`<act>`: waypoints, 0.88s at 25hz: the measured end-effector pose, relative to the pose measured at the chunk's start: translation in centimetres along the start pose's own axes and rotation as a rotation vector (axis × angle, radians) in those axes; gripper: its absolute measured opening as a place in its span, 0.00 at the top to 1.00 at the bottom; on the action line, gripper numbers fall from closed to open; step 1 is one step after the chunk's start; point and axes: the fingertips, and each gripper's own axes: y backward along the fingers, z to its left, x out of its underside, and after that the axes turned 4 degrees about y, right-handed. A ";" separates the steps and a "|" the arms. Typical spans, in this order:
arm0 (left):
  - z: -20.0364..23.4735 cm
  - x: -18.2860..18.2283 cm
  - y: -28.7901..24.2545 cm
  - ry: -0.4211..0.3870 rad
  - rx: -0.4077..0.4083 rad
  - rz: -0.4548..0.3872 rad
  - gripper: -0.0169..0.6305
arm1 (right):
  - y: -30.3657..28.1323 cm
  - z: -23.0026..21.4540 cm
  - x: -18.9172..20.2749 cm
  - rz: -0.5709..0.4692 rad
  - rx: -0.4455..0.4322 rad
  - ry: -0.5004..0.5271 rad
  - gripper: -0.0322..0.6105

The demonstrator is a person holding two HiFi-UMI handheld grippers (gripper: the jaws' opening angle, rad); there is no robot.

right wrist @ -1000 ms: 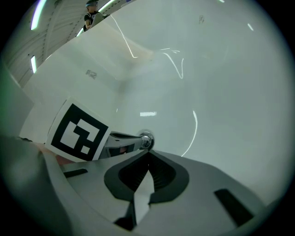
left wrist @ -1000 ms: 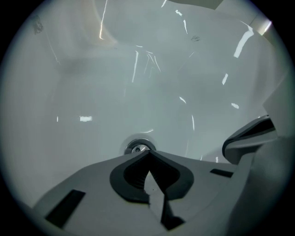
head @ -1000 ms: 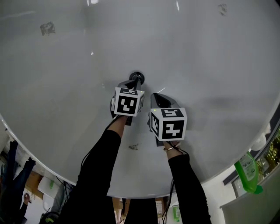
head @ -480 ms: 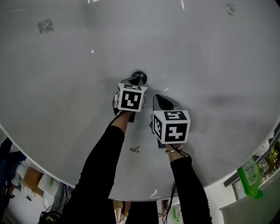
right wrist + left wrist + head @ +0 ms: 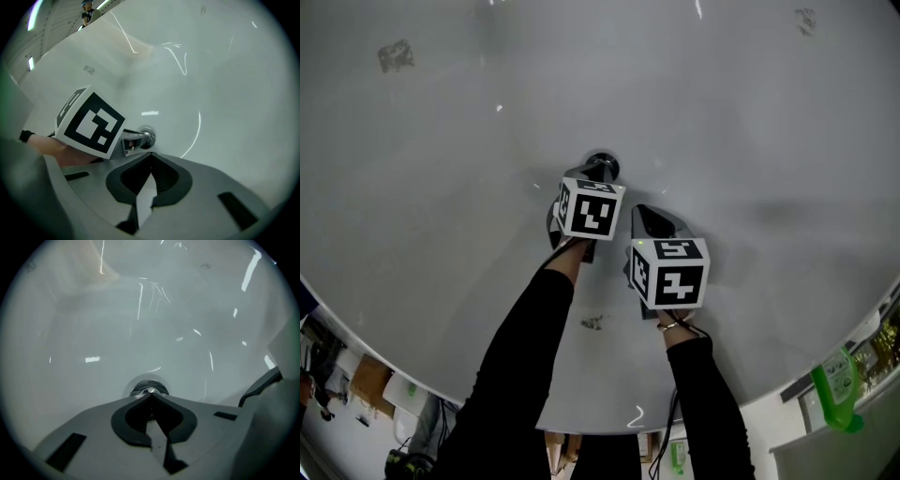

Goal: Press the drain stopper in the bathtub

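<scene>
**A:** Where was the drain stopper (image 5: 600,165)?

**B:** In the bathtub (image 5: 441,187) floor, at 12 o'clock just past the left gripper (image 5: 596,174). That gripper's jaws were pinched together on nothing, tips right at the cap. The right gripper (image 5: 638,212), likewise closed and empty, hung at 4 o'clock.

**A:** What could have gone wrong?

**B:** An off-centre push, I'd say. The tips might have skidded off the shiny cap onto slick enamel, leaving it unlatched.

**A:** Its long axis?

**B:** None across, since it was round. Its axis likely stood upright, face pointing up.

Chrome drain stopper (image 5: 149,390) sits in white bathtub (image 5: 441,187) floor.
</scene>
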 end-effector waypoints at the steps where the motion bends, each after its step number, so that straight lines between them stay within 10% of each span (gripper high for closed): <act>1: 0.0 0.0 -0.1 -0.009 -0.002 0.003 0.97 | 0.0 0.0 0.0 0.000 0.000 -0.001 0.95; 22: -0.4 -0.5 2.6 -0.062 0.024 0.012 0.97 | 1.9 0.5 -0.9 -0.030 0.029 -0.005 0.95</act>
